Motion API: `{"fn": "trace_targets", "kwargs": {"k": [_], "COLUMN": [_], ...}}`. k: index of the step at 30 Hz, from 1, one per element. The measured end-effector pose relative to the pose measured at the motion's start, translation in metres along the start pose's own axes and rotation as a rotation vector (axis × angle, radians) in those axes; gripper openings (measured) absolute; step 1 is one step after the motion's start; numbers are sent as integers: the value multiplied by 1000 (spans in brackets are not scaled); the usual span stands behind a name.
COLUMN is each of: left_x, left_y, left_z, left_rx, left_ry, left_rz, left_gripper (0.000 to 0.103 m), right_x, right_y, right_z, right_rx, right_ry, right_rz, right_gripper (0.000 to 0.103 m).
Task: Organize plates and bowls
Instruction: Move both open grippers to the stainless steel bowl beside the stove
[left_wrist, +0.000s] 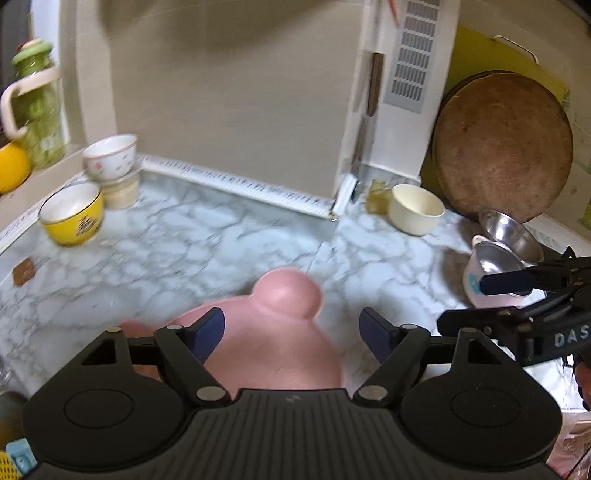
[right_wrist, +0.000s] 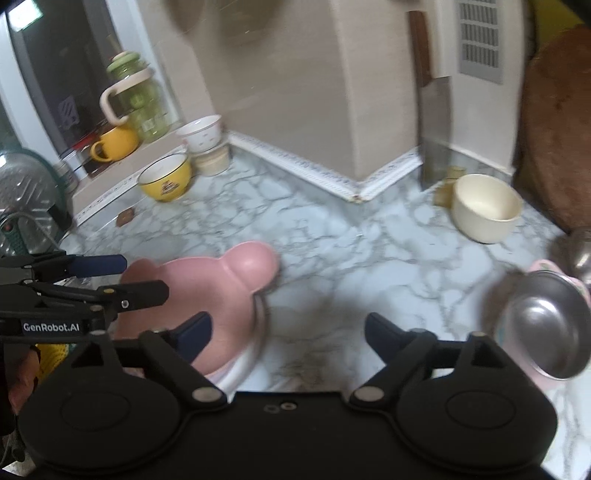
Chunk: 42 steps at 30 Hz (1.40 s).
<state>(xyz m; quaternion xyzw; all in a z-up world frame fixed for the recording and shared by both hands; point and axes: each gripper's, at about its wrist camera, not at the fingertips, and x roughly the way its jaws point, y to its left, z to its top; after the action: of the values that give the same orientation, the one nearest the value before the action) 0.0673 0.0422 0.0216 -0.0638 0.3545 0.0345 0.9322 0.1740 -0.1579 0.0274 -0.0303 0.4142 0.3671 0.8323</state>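
**Pink bear-eared plate under the spread left tongs**

The left gripper (left_wrist: 291, 332) hangs wide open over the marble counter (left_wrist: 177, 236), and the pink bear-eared plate (left_wrist: 280, 332) lies right below the gap, one round ear poking out toward the far wall. Neither of its fingers seems to touch the plate. The right gripper (right_wrist: 288, 332) is spread open too, holding nothing, with bare counter between its fingers; the pink plate sits just left of it, partly behind its left finger.

Only the right wrist view shows that the pink plate rests on a white plate (right_wrist: 243, 365), whose rim peeks out on the near right side. It also shows a yellow mug (right_wrist: 116, 142) on the sill. The left wrist view gives the round wooden board (left_wrist: 502, 147) whole, leaning at far right.

At far left stand a yellow bowl (left_wrist: 72, 214) and a white flowered bowl (left_wrist: 110, 157) stacked on another piece. A cream bowl (left_wrist: 416, 209) sits far right, near a cleaver (right_wrist: 434, 125) propped on the wall. Two steel bowls (left_wrist: 508, 238) lie tilted at right, the nearer one inside a pink-rimmed bowl (left_wrist: 480, 288), close by the right gripper. A green jar (left_wrist: 37, 107) stands on the sill.
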Motion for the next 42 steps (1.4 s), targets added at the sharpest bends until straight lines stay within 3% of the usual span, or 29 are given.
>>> {"fn": "trace_targets", "kwargs": {"k": [7,9,14,20,24,33,40,42], "left_x": [37,53,89,135,179,262,305,313], "left_y": [-51,-70,-127,-200,-237,-306,-353,-361], "left_z": [23,34,67,101,123,145,139,138], "left_rx": [2,4,49,107,101,156,204,204], "left_ry": [45,66,92,118,187,283,349,365], "left_rz": [-116,-148,-211,-229,-230,-253,-265,-269], "left_gripper": [84,90,90,90,90,90,88,79], "right_x": [-25,-33,-51,-64,-66,-54,-32,-26], "right_y": [-51,-71,-128,-206,-254,-352,-401,-409], "right_z": [1,2,2,-5,-10,-17,-20,-21], "right_rx": [65,91,164,280,342,509,624,649], "right_ry": [-31,-38,-52,-45,-27,40,71,77], "right_rz": [-86,-130,-259,-428,-506,-577,-556,-539], "right_gripper": [102,103,103,103,103,96,77,71]}}
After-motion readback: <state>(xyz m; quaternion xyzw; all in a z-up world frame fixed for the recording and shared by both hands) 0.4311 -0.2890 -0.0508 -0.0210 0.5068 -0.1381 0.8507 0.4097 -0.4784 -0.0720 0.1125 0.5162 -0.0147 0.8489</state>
